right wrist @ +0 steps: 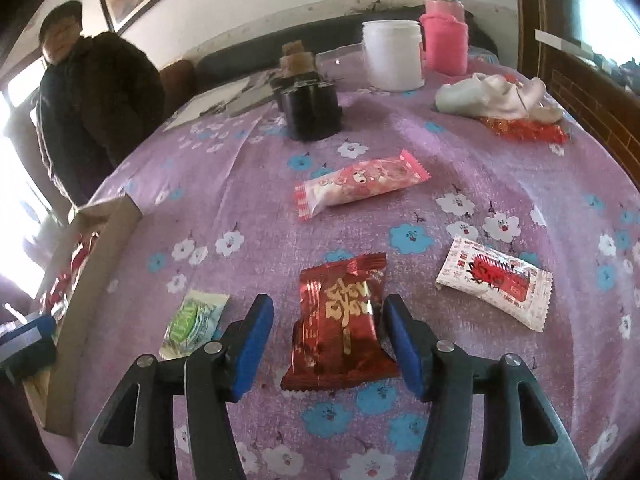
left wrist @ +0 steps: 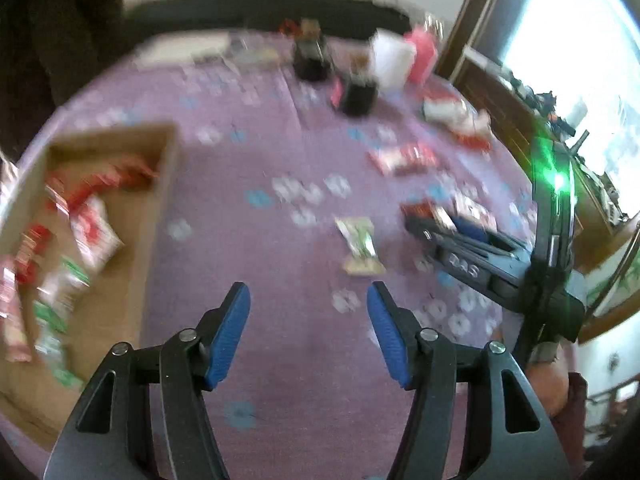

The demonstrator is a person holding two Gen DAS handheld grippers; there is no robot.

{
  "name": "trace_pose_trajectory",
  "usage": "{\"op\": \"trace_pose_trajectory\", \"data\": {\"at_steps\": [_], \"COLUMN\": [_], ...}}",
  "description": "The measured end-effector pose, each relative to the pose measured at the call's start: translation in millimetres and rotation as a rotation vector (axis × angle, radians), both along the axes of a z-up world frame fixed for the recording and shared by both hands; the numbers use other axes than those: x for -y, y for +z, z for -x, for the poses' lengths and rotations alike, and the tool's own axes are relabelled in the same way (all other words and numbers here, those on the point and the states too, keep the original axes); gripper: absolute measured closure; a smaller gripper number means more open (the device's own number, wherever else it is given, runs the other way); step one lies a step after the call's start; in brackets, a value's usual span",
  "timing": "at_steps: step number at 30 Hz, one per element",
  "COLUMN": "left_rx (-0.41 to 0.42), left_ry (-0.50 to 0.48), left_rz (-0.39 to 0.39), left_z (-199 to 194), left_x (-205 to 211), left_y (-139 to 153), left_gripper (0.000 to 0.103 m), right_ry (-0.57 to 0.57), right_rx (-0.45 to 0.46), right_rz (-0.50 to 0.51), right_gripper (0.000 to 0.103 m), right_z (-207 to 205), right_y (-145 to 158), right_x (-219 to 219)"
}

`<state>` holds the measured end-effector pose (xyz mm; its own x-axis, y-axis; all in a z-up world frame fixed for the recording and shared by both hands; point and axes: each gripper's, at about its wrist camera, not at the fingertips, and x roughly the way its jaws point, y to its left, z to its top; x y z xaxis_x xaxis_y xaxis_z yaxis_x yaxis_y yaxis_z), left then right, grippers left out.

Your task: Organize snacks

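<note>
Right hand-held gripper (right wrist: 328,344) straddles red snack packet (right wrist: 340,320), pads apart.

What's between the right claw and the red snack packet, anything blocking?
Nothing visible. The right claw is open with the red snack packet lying flat on the purple cloth between its pads. The green packet lies off to the left, apart.

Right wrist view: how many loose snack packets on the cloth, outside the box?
4. Red packet between the right gripper fingers, green packet left, white-red packet right, pink packet beyond. Red wrapper under the far rag unclear.
</note>
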<state>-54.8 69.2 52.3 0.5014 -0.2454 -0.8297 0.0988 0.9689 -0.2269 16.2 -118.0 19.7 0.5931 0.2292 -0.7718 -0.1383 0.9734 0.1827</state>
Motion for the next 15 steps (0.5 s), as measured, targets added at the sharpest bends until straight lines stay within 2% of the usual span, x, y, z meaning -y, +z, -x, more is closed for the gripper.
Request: {"op": "trace_pose_trajectory", "data": {"at_steps": [1,2,5,15], "left_rx": [-0.006,0.004,0.064,0.071], "left_ry": [-0.007,-0.011,-0.018,-0.064], "left_rz": [0.023,0.028,-0.064,-0.161], "left_z": [-1,-2,-9,-47], "left_x": [2,6,23,60], "left_y": [-2,-2,-2,-27], "left_gripper": [0.043,0.043,0.043,0.044], "right_ry": [0.000,-0.004,-0.008,-0.070], "right_rx": [0.000,0.004,0.011,0.007], "right_rz": [0.033,0.061,0.058,-0.034], "right_gripper": [0.044,0.059,0.061,0.062], "right_z": [0,3,10,15], "right_y": [0,1,2,5], "right_x": [-4,-7,-8,15]}}
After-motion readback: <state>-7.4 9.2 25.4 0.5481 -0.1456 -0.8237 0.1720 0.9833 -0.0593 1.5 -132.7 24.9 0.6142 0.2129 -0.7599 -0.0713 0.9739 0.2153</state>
